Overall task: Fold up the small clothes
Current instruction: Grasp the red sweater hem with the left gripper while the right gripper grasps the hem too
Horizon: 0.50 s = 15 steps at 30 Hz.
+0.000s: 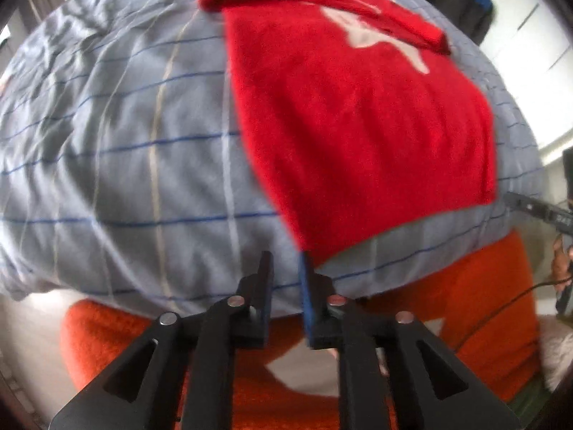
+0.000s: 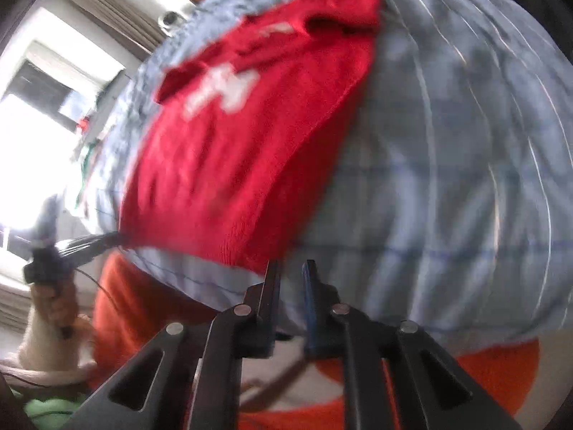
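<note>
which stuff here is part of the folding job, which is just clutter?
Job:
- red sweater, partly folded, lying on the checked bedding
- left gripper, at the sweater's near left corner
- right gripper, at its near right corner

Lying about:
- dark clothes hanging in the background
- orange cloth below the bed edge
- window

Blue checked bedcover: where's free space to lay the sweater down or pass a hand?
In the left wrist view, the bedcover lies bare left of the red sweater, wrinkled toward the far left. In the right wrist view, it is bare right of the sweater. A narrow strip stays free along the near edge. Crowded: both near sweater corners, with the left gripper and right gripper there.
</note>
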Tool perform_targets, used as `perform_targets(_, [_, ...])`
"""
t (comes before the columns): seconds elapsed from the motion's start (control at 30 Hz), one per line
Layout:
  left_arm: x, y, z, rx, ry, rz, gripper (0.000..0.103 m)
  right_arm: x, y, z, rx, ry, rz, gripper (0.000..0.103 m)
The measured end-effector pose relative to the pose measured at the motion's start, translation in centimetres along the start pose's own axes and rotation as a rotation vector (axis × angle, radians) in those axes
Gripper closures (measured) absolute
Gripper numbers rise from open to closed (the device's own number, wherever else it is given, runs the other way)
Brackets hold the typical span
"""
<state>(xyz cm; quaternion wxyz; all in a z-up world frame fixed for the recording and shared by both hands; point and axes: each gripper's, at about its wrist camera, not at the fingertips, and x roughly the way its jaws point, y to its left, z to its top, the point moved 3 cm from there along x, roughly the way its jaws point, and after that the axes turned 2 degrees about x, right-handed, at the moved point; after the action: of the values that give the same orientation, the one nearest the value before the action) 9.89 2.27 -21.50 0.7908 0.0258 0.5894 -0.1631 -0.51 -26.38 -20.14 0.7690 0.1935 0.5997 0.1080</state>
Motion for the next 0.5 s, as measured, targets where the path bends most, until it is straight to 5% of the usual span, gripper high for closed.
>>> perform_targets(0.03, [-0.4,0.3,-0.2,-0.021,-0.02,-0.016,0.065,0.1,-0.6,-0.6,0.014,-0.008,-0.011,0.07])
perform_targets(0.07, [-1.1,0.7,-0.3,-0.045,-0.055,-0.03,0.045,-0.2,-0.8,-0.9,0.025,-0.02,-0.01,0.056])
perform_targets(0.1, [-1.7,0.9,-0.3,-0.059,-0.088,-0.034,0.033,-0.5,-0.9,-1.2,0.041,-0.04,0.006,0.053])
perform_targets(0.23, [-1.1,0.4,0.7,-0.067,-0.129,-0.019,0.03,-1.0,-0.3,-0.8,0.065,-0.09,0.113,0.049])
perform_targets(0.33, [0.6,-0.3,1.4,-0.022,-0.093,0.036,0.053,-0.4,1.8,0.8,0.039,-0.131,0.114,0.049])
perform_targets(0.4, [1.2,-0.9,1.1,-0.007,-0.068,0.056,0.074,0.2,3.0,1.7,0.027,-0.16,0.093,0.037])
perform_targets(0.43, [1.2,-1.1,0.9,-0.008,-0.067,0.061,0.077,1.0,3.5,2.3,0.023,-0.162,0.064,0.031])
perform_targets(0.5, [0.7,-1.1,0.7,-0.008,-0.068,0.056,0.088,2.1,3.5,2.6,0.004,-0.133,-0.011,0.035])
